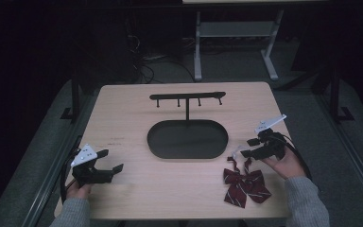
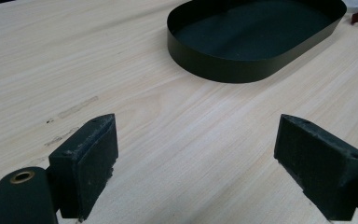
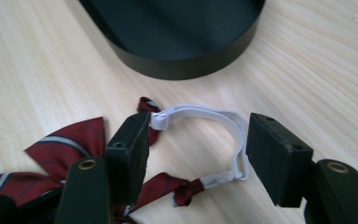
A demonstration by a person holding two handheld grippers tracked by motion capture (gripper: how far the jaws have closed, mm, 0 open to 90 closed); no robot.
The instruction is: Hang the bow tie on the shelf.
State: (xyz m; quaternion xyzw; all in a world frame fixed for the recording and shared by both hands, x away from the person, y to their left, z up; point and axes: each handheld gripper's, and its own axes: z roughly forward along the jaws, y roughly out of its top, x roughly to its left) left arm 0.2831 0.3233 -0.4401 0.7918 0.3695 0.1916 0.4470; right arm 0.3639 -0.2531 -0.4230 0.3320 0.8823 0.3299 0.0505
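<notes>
The right hand-held gripper (image 1: pixel 246 147) sits low over the bench (image 1: pixel 123 118) near its right edge, toward the front, its jaws pointing left at a dark red striped bow tie (image 1: pixel 245 185) that lies flat near the front right corner. In the right gripper view the jaws stand wide apart with the bow tie's white elastic strap (image 3: pixel 214 116) looped between them: the white clip end of the strap lies right at the tip of the left jaw and the bend of the loop just beside the right jaw, but neither pad visibly squeezes it, so nothing is gripped. The tie's red fabric (image 3: pixel 70 140) runs beneath and behind the left jaw. A black oval tray (image 1: pixel 187 139) rests in the middle of the bench, just beyond the strap, with a black rack of small pegs (image 1: pixel 187 97) rising on a post from its far rim. The left hand-held gripper (image 1: pixel 109 161) is held near the front left corner, its jaws spread wide over bare wood with nothing between them, the tray well apart toward the centre.
</notes>
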